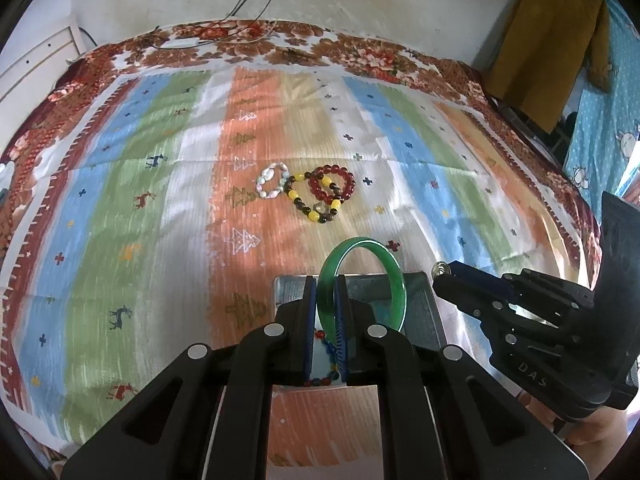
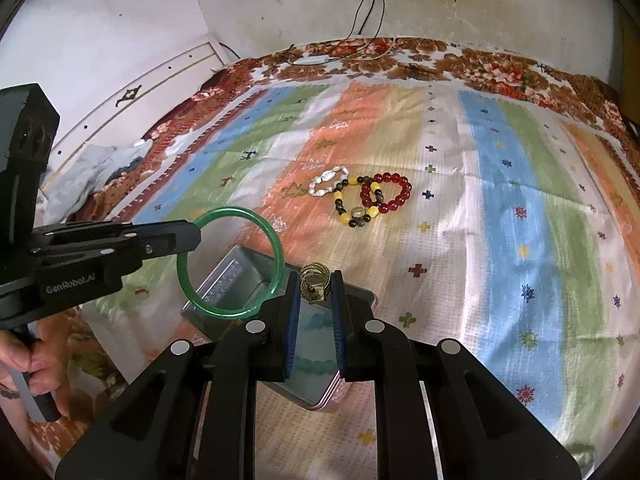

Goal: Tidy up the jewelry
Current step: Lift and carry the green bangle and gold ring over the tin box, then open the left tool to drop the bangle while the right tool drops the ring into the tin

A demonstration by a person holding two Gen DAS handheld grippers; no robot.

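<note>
My left gripper (image 1: 326, 280) is shut on a green bangle (image 1: 394, 272), held upright above a metal tin (image 1: 420, 292); the bangle also shows in the right wrist view (image 2: 276, 252). My right gripper (image 2: 316, 280) is shut on a small gold coiled ring (image 2: 314, 278) above the same tin (image 2: 236, 276). The ring tip shows in the left wrist view (image 1: 439, 269). Beaded pieces lie inside the tin (image 1: 326, 344). Three bead bracelets lie further out on the cloth: white (image 1: 272, 180), yellow-and-dark (image 1: 310, 204), red (image 1: 334, 182).
A striped cloth (image 1: 160, 200) covers a bed with a floral blanket (image 1: 240, 46) at the far edge. Cables (image 2: 352, 46) lie near the wall. A brown garment (image 1: 548, 48) hangs at the right. A hand (image 2: 24, 356) holds the left gripper's handle.
</note>
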